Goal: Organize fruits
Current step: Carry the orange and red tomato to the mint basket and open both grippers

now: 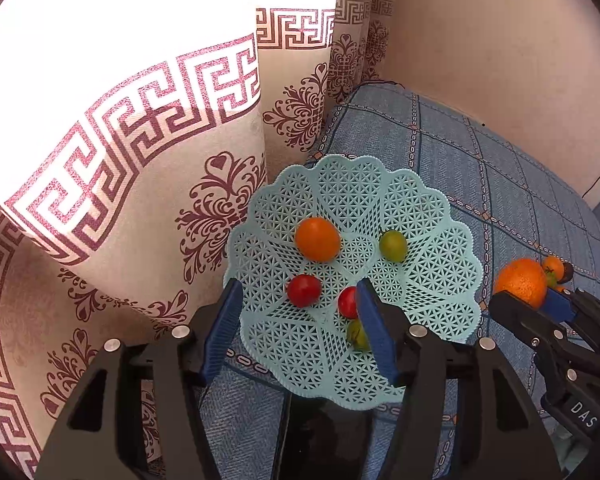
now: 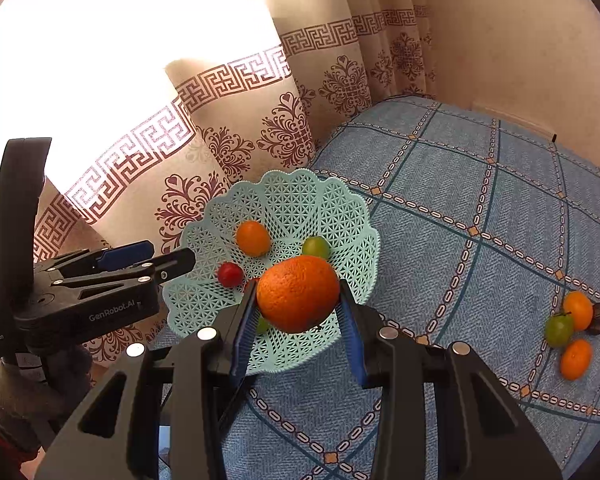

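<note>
Large orange (image 2: 298, 294) clamped between the blue pads of the right gripper (image 2: 298, 312), lower centre of the right wrist frame, in front of the pale green lattice basket (image 2: 352, 208).

Left gripper (image 1: 296, 312) with jaws apart and empty over the basket's near edge, one pad (image 1: 370, 320) hiding part of a red tomato (image 1: 346, 300) and a green one. Inside the basket: small orange fruit (image 1: 317, 239), green tomato (image 1: 393, 245), second red tomato (image 1: 303, 290). Loose at right on the blue checked cloth (image 2: 480, 184): two orange fruits, a green one (image 2: 558, 329), a dark one. Patterned curtain (image 2: 228, 128) behind, upper left. Legible: "GenRobot.AI", "Data Acquisition System", "DAS".
</note>
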Demonstrator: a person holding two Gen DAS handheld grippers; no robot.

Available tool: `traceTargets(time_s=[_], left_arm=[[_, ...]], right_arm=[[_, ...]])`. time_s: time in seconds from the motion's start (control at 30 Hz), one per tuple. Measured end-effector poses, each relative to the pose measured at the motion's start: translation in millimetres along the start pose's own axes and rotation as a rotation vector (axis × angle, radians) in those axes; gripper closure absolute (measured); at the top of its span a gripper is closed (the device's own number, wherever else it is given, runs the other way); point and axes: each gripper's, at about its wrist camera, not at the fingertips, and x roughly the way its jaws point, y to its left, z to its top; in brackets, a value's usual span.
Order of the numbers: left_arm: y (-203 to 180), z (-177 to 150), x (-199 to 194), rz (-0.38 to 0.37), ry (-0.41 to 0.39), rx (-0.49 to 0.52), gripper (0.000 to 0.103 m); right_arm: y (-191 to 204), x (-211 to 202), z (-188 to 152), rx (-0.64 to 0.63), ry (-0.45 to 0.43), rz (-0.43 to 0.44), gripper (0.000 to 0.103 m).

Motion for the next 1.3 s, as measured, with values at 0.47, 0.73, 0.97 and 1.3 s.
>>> traceTargets(time_s=[0.47, 0.73, 0.97, 1.3], left_arm=[[19.2, -1.9, -8.4, 0.048, -0.039, -0.025, 0.035], [19.7, -0.2, -7.8, 0.056, -0.043, -0.036, 0.034], [12.3, 6.3, -9.9, 0.074, -0.069, -0.011, 0.022], [13.6, 8.3, -18.2, 0.088, -0.082, -0.026, 0.008]], right_arm=[[24.0, 25.8, 8.3, -0.036, 0.039, 0.0, 0.048], [22.9, 23.9, 11.2, -0.045, 0.035, -0.002, 0.048], [17.6, 21.9, 11.0, -0.035, 0.037, -0.011, 0.048], [9.8, 14.7, 10.3, -0.012, 0.038, -0.028, 0.048]])
